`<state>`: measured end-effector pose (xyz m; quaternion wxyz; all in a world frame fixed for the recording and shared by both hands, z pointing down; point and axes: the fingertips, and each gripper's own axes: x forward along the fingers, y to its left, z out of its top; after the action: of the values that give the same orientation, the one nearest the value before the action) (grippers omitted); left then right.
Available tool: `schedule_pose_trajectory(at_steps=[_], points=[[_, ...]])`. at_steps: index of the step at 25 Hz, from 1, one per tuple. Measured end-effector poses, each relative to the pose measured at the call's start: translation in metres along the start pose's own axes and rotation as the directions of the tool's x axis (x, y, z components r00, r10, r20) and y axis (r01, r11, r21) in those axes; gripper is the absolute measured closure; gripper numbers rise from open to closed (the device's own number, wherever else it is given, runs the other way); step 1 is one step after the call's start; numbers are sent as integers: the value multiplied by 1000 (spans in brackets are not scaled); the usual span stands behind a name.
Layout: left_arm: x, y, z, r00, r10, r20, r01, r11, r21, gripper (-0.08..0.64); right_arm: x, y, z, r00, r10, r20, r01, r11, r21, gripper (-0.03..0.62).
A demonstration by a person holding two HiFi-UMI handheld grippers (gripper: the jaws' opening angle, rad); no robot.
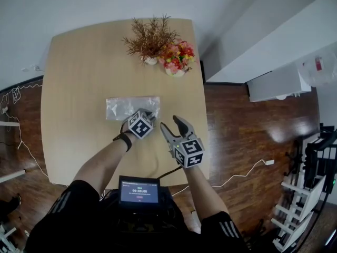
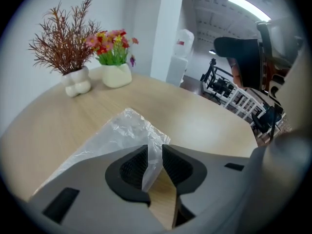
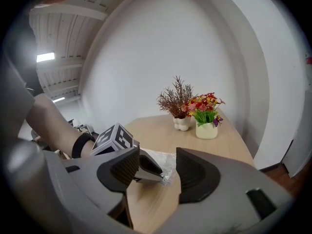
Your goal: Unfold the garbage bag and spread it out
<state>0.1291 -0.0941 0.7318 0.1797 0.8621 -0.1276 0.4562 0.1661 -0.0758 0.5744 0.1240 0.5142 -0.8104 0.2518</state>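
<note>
The garbage bag [image 1: 126, 107] lies folded in a flat, clear strip on the table [image 1: 79, 78], on your side of the flower pot [image 1: 175, 71] and well apart from it. Your left gripper [image 2: 155, 152] stands at the corner of the strip's end nearer the pot, on the edge turned away from the pot. Its jaws are nearly together, with a raised flap of film between the pads, though a narrow gap remains and a firm pinch cannot be confirmed. Your right gripper [image 1: 169, 123] hangs just beyond that same end, farther from the pot, with jaws spread and nothing between them.

Expect the film to be very light, limp and slippery. Its layers will likely cling together, and it should stretch or tear if tugged sharply. The best hold is probably a small bite on a loose corner or outer edge, one layer if possible. The second tool can then take the opposite edge and draw the folds apart gently, away from the pot.
</note>
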Motion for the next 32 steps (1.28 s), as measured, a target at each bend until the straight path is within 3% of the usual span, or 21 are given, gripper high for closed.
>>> schedule_pose_trajectory(at_steps=[5,11,17,23,32], points=[[2,3,0,1000,-10,-1,10,998,-59,472,3,-2,1,1000,7,-4,-7,1000,2,353],[-10,14,-1,1000,8,11,-6,988,-154,536,6,-4,-1,1000,9,-8,-9,1000,3,353],[-26,14,10,991,-24,132,57,966,-251,560,6,-4,-3,1000,9,-17,-9,1000,-1,354],[-63,9,32,942,-68,329,185,922,-339,559,21,-7,-14,998,14,-61,-16,1000,-27,354],[-133,23,40,842,-12,539,300,842,-449,559,73,-24,-57,975,-12,-221,-26,985,-168,354]])
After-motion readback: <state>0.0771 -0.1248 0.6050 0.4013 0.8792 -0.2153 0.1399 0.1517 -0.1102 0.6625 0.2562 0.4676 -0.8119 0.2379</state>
